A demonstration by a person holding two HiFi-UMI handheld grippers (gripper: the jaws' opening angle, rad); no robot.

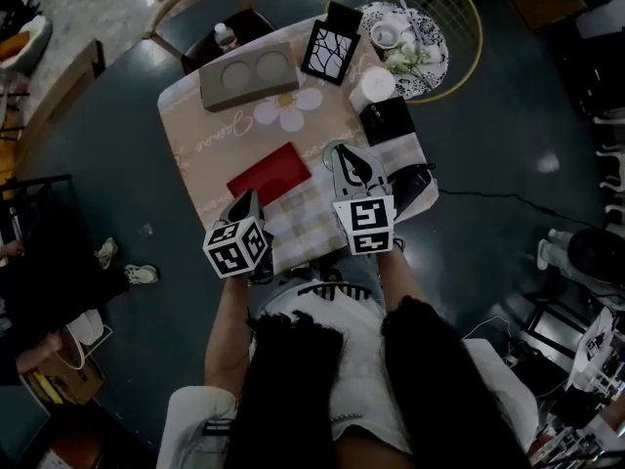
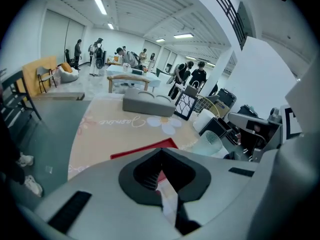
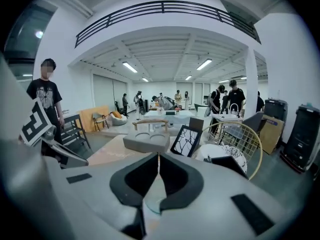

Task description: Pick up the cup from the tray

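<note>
A clear ribbed cup (image 2: 209,143) stands on the table just right of a flat red tray (image 1: 269,172); whether it rests on the tray I cannot tell. My right gripper (image 1: 344,151) is at the cup. In the right gripper view its jaws (image 3: 159,158) are shut, with the cup's thin clear wall and rim (image 3: 150,198) showing between the pads. My left gripper (image 1: 244,201) hovers over the table's near edge, left of the red tray (image 2: 145,150). Its jaws (image 2: 161,154) are shut on nothing.
Further back on the table are a grey two-hole holder (image 1: 249,78), a black-and-white framed panel (image 1: 330,52), a white cup (image 1: 372,88), a black box (image 1: 388,120) and a patterned plate (image 1: 410,42). Chairs stand behind the table. Several people stand in the room.
</note>
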